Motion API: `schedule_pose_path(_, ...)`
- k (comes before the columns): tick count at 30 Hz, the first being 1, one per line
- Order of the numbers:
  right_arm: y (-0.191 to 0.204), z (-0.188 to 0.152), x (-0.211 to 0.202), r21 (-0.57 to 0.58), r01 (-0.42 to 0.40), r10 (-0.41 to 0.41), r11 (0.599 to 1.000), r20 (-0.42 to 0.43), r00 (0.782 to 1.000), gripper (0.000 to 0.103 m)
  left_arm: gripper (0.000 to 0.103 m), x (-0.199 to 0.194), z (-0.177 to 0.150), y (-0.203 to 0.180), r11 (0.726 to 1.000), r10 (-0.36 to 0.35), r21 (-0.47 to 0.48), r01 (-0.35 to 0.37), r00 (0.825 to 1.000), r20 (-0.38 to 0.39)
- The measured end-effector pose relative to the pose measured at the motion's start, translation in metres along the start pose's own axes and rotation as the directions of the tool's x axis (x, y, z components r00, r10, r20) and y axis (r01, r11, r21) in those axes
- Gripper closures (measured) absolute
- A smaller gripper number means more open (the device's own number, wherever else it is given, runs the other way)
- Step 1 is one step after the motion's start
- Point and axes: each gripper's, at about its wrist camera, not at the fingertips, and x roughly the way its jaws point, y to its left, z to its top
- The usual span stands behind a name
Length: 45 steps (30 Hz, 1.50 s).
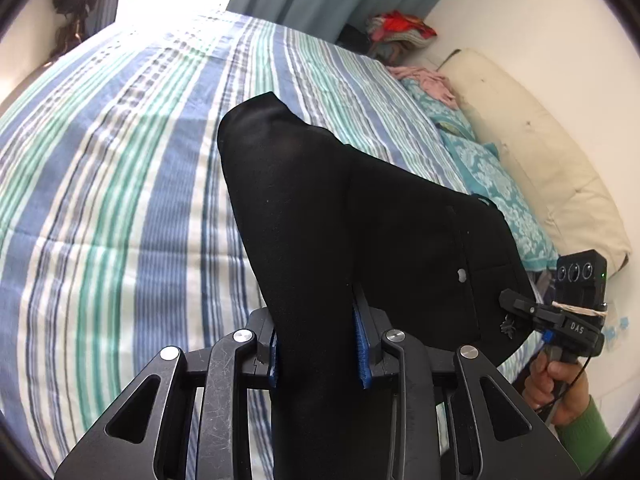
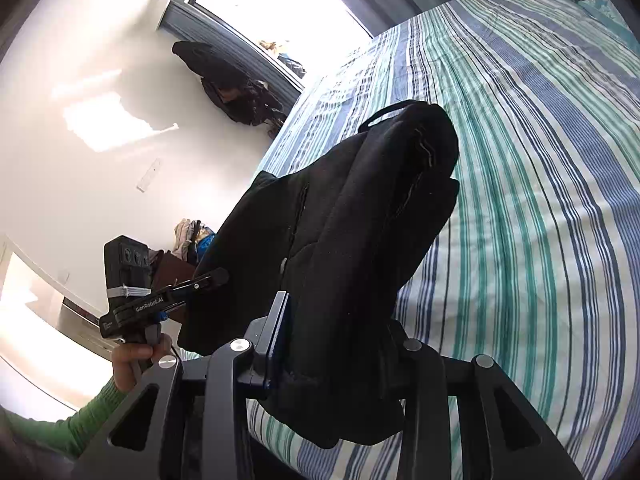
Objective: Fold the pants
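Observation:
Black pants (image 1: 320, 216) hang lifted above a striped bed (image 1: 120, 184). My left gripper (image 1: 318, 344) is shut on a bunched stretch of the black cloth, which fills the gap between its blue pads (image 1: 362, 354). In the right wrist view my right gripper (image 2: 336, 344) is shut on the thick waistband end of the pants (image 2: 360, 216), with a belt loop and a pocket seam showing. Each gripper appears in the other's view: the right gripper (image 1: 516, 300) at the pants' right edge, the left gripper (image 2: 216, 276) at their left edge, each held by a hand in a green sleeve.
The bed's striped cover (image 2: 540, 160) spreads below and beyond the pants. Teal pillows (image 1: 496, 188) and a cream cushion (image 1: 540, 152) line the white wall. A pile of clothes (image 1: 400, 32) lies at the far corner. Dark garments (image 2: 232, 84) hang beside a bright window (image 2: 280, 4).

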Motion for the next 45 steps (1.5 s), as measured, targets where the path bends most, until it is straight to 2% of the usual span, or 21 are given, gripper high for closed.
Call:
schedule_pose_path(2, -0.006, 0.013, 0.027, 0.010, 0.019, -0.019, 1.000, 0.000, 1.000, 0.067, 0.060, 0.025, 0.004, 0.013, 0.996, 0.091, 0.001, -0.091, 0.996, -0.024)
schedule_pose_path(3, -0.014, 0.013, 0.040, 0.018, 0.049, -0.049, 0.999, -0.012, 0.999, 0.065, 0.046, 0.042, 0.000, 0.023, 0.987, 0.163, 0.008, -0.163, 0.985, -0.051)
schedule_pose_path(4, -0.024, 0.011, 0.056, 0.031, 0.087, -0.086, 0.996, -0.038, 0.996, 0.064, 0.038, 0.060, -0.009, 0.034, 0.966, 0.258, 0.033, -0.256, 0.962, -0.087)
schedule_pose_path(5, -0.038, 0.012, 0.069, 0.049, 0.147, -0.143, 0.988, -0.088, 0.986, 0.061, 0.038, 0.077, -0.021, 0.044, 0.938, 0.346, 0.081, -0.338, 0.930, -0.126)
schedule_pose_path(6, -0.052, 0.003, 0.086, 0.065, 0.240, -0.228, 0.969, -0.155, 0.961, 0.051, 0.025, 0.084, -0.030, 0.051, 0.938, 0.340, 0.110, -0.328, 0.932, -0.127)
schedule_pose_path(7, -0.066, -0.005, 0.098, 0.081, 0.316, -0.293, 0.945, -0.218, 0.931, 0.048, 0.016, 0.073, -0.033, 0.056, 0.945, 0.321, 0.100, -0.313, 0.943, -0.084)
schedule_pose_path(8, -0.073, -0.011, 0.094, 0.123, 0.282, -0.257, 0.951, -0.182, 0.949, 0.047, 0.011, 0.061, -0.033, 0.059, 0.938, 0.342, 0.086, -0.336, 0.938, -0.061)
schedule_pose_path(9, -0.076, -0.014, 0.084, 0.158, 0.247, -0.225, 0.956, -0.143, 0.964, 0.044, 0.010, 0.048, -0.034, 0.061, 0.922, 0.383, 0.079, -0.379, 0.923, -0.038)
schedule_pose_path(12, -0.073, -0.021, 0.051, 0.164, 0.276, -0.263, 0.947, -0.098, 0.960, 0.034, 0.010, 0.017, -0.040, 0.050, 0.900, 0.417, 0.131, -0.417, 0.909, 0.027)
schedule_pose_path(14, -0.058, -0.027, 0.027, 0.085, 0.350, -0.346, 0.933, -0.053, 0.937, 0.032, 0.006, 0.002, -0.052, 0.033, 0.859, 0.475, 0.170, -0.483, 0.875, 0.088)
schedule_pose_path(17, -0.031, -0.041, 0.001, 0.001, 0.444, -0.444, 0.896, 0.011, 0.896, 0.014, 0.005, -0.016, -0.068, 0.009, 0.837, 0.497, 0.178, -0.517, 0.855, 0.148)
schedule_pose_path(20, -0.009, -0.058, -0.014, -0.032, 0.484, -0.482, 0.875, 0.056, 0.875, 0.001, 0.004, -0.026, -0.079, -0.006, 0.821, 0.516, 0.170, -0.545, 0.836, 0.188)
schedule_pose_path(23, 0.007, -0.074, -0.014, -0.028, 0.538, -0.537, 0.843, 0.019, 0.843, 0.000, 0.004, -0.026, -0.080, -0.028, 0.828, 0.504, 0.162, -0.537, 0.839, 0.205)
schedule_pose_path(28, 0.032, -0.104, -0.025, 0.010, 0.565, -0.564, 0.825, 0.067, 0.823, 0.000, 0.004, -0.044, -0.087, -0.035, 0.824, 0.519, 0.136, -0.550, 0.829, 0.208)
schedule_pose_path(35, 0.074, -0.118, -0.032, -0.026, 0.659, -0.648, 0.752, 0.159, 0.745, 0.000, 0.004, -0.056, -0.100, -0.041, 0.785, 0.586, 0.106, -0.610, 0.787, 0.193)
schedule_pose_path(36, 0.079, -0.119, -0.032, -0.034, 0.674, -0.661, 0.738, 0.165, 0.732, 0.000, 0.004, -0.056, -0.102, -0.041, 0.788, 0.586, 0.105, -0.606, 0.792, 0.172)
schedule_pose_path(37, 0.085, -0.120, -0.032, -0.041, 0.685, -0.669, 0.728, 0.175, 0.722, 0.000, 0.004, -0.055, -0.106, -0.041, 0.803, 0.570, 0.119, -0.585, 0.810, 0.133)
schedule_pose_path(39, 0.097, -0.125, -0.032, -0.055, 0.695, -0.675, 0.717, 0.194, 0.712, 0.000, 0.004, -0.049, -0.113, -0.039, 0.852, 0.504, 0.142, -0.503, 0.863, 0.035)
schedule_pose_path(40, 0.103, -0.128, -0.031, -0.063, 0.700, -0.677, 0.712, 0.203, 0.707, 0.000, 0.004, -0.050, -0.118, -0.037, 0.870, 0.477, 0.129, -0.476, 0.879, 0.020)
schedule_pose_path(42, 0.115, -0.134, -0.028, -0.083, 0.714, -0.687, 0.695, 0.214, 0.694, 0.000, 0.004, -0.054, -0.127, -0.037, 0.882, 0.458, 0.110, -0.457, 0.889, 0.023)
schedule_pose_path(45, 0.125, -0.141, -0.020, -0.109, 0.727, -0.700, 0.678, 0.206, 0.684, 0.000, 0.004, -0.057, -0.135, -0.041, 0.872, 0.472, 0.132, -0.471, 0.881, 0.024)
